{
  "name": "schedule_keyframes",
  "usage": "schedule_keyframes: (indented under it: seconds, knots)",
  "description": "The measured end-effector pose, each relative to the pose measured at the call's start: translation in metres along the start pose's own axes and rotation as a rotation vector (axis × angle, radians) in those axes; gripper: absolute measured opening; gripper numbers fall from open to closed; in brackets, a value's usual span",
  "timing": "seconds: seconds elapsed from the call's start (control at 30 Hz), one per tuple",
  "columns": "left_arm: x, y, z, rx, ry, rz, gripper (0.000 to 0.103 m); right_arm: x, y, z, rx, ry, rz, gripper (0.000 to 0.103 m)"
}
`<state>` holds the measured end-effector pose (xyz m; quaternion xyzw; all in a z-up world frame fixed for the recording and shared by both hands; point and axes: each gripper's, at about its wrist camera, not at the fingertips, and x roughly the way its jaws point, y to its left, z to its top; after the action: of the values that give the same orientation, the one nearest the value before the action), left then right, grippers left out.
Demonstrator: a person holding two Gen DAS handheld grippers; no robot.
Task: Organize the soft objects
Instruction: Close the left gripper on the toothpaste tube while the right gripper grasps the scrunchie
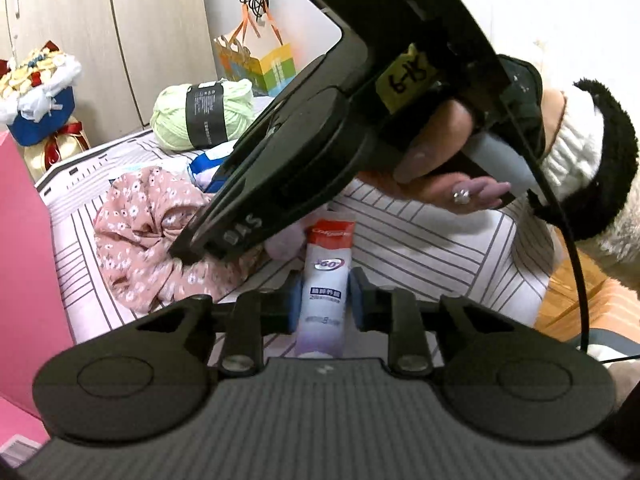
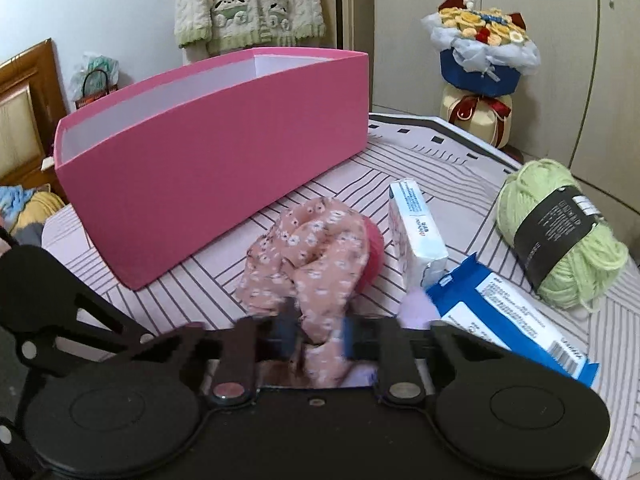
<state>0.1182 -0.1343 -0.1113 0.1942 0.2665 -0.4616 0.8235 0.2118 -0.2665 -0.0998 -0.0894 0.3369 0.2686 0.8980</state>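
left gripper (image 1: 322, 300) | pads clamped on white red-capped toothpaste tube (image 1: 326, 280); tube's long axis runs straight ahead along fingers, flat on striped bedsheet (image 1: 420, 240) || right gripper (image 2: 320, 334) | pinched on crumpled pink floral cloth (image 2: 312, 256); open pink rectangular box (image 2: 208, 168) lies ahead-left of it, nearer this hand

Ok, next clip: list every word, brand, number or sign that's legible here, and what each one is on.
"Colgate": red top of the toothpaste tube between the left gripper pads.
"360": same tube, mid-body; the lines below it are blurred.
"6-13" or similar, handwritten: yellow sticker on the right gripper.
"DAS", seemingly upside down: that gripper's finger.
Unreadable: yarn ball band, white pack, blue pack.
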Motion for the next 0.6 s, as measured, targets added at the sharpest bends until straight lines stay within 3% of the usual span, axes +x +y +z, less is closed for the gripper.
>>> schedule_keyframes:
  seconds: [0.33, 0.6]
  knots:
    - [-0.015, 0.003, -0.005, -0.05, 0.017, 0.046, 0.023, -0.036, 0.007, -0.002, 0.05, -0.089, -0.072, 0.014]
    - [-0.035, 0.011, -0.008, -0.077, 0.016, 0.131, 0.023, -0.059, 0.002, -0.009, 0.153, -0.139, -0.134, 0.014]
